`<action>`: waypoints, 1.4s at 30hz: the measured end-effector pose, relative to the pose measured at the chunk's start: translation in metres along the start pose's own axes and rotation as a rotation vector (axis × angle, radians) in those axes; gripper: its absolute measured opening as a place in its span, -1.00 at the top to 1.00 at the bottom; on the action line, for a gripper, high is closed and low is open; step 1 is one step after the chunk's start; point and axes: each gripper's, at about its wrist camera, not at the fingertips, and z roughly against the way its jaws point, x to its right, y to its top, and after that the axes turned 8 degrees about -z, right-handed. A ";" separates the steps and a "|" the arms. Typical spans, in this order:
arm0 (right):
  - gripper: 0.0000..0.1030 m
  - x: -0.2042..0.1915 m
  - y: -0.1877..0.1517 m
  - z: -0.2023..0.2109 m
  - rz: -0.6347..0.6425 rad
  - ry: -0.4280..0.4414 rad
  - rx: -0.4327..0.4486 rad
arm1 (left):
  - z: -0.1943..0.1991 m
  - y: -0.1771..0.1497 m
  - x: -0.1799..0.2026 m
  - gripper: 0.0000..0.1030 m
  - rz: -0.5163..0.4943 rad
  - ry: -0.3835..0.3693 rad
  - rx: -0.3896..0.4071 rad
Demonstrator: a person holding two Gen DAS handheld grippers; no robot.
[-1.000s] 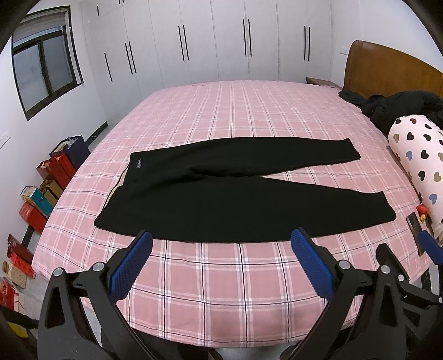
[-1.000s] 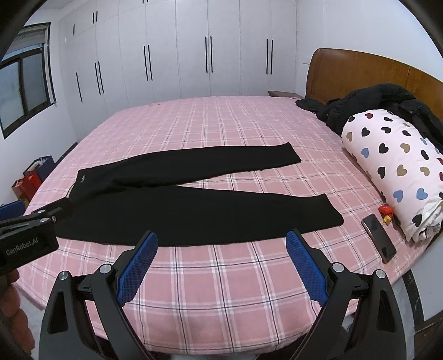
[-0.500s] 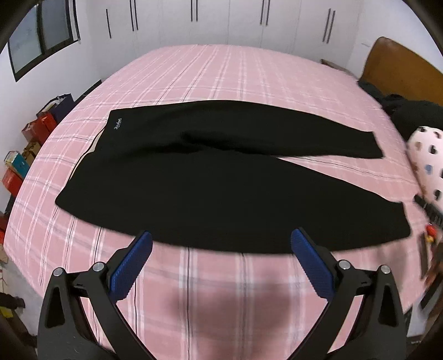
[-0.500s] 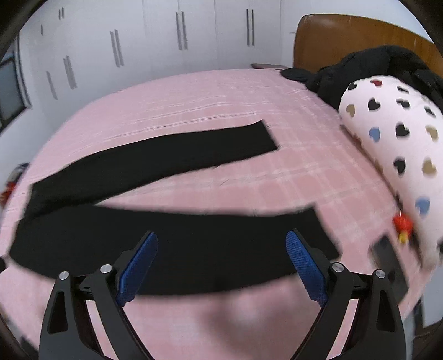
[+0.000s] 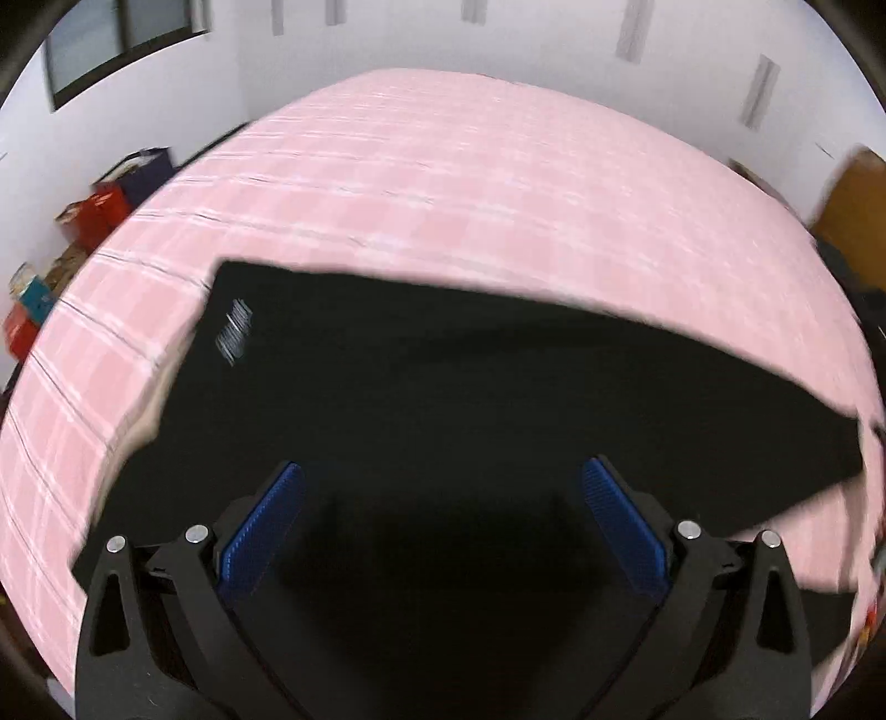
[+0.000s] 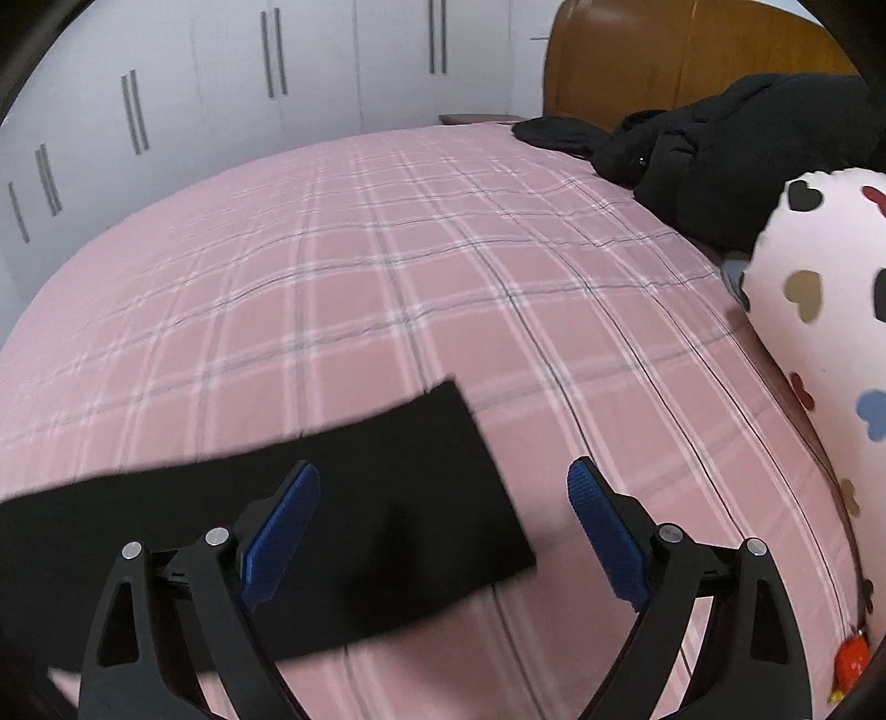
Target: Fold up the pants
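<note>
Hovering over black pants [image 5: 443,399] on the pink plaid bedsheet [image 6: 387,266]: left gripper [image 5: 440,501] and right gripper [image 6: 443,501] both sitting wide-jawed, gripping nothing.

L gripper [image 5: 440,487] jaws wide, over pants [image 5: 443,387].

Pink plaid bed [image 6: 443,266], white wardrobe doors [image 6: 310,66], wooden headboard [image 6: 664,55], dark window [image 5: 122,50].

Matt black cloth pants [image 5: 443,399], glossy wooden headboard [image 6: 692,50]
</note>
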 end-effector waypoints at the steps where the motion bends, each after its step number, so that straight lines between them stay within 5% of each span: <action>1: -0.72 -0.002 0.004 -0.009 -0.006 -0.004 -0.009 | -0.010 0.014 -0.015 -0.91 0.028 0.021 0.004; 7: -0.72 -0.016 0.004 -0.038 -0.005 0.006 -0.052 | -0.078 0.066 -0.101 -0.91 0.252 0.077 -0.083; 8: -0.59 -0.017 0.004 -0.041 -0.001 0.011 -0.061 | -0.091 0.069 -0.112 -0.91 0.290 0.078 -0.111; 9: -0.43 -0.020 0.002 -0.044 0.006 0.016 -0.078 | -0.106 0.071 -0.123 -0.90 0.333 0.071 -0.143; 11: 0.62 -0.022 -0.003 -0.050 0.000 0.041 -0.116 | -0.126 0.070 -0.136 -0.90 0.410 0.059 -0.188; 13: 1.00 -0.024 -0.009 -0.049 -0.014 0.074 -0.128 | -0.137 0.071 -0.136 -0.90 0.439 0.090 -0.207; 14: 1.00 -0.025 -0.014 -0.043 -0.014 0.079 -0.109 | -0.140 0.074 -0.130 -0.88 0.403 0.126 -0.217; 16: 1.00 -0.024 -0.020 -0.029 -0.034 0.108 -0.087 | -0.142 0.080 -0.117 -0.55 0.318 0.184 -0.239; 18: 1.00 -0.019 -0.024 -0.015 -0.051 0.133 -0.068 | -0.134 0.085 -0.113 0.40 0.281 0.177 -0.225; 20: 1.00 -0.013 -0.028 0.003 -0.062 0.150 -0.052 | -0.123 0.085 -0.119 0.78 0.319 0.108 -0.220; 29: 1.00 0.023 -0.048 0.073 -0.051 0.196 -0.055 | -0.023 0.064 -0.133 0.84 0.309 -0.077 -0.104; 36: 1.00 0.018 -0.060 0.074 -0.056 0.248 -0.185 | 0.033 0.010 -0.124 0.85 0.244 -0.194 -0.087; 42: 0.55 -0.026 -0.046 0.043 -0.134 0.297 -0.259 | 0.059 -0.069 -0.121 0.85 0.244 -0.271 -0.155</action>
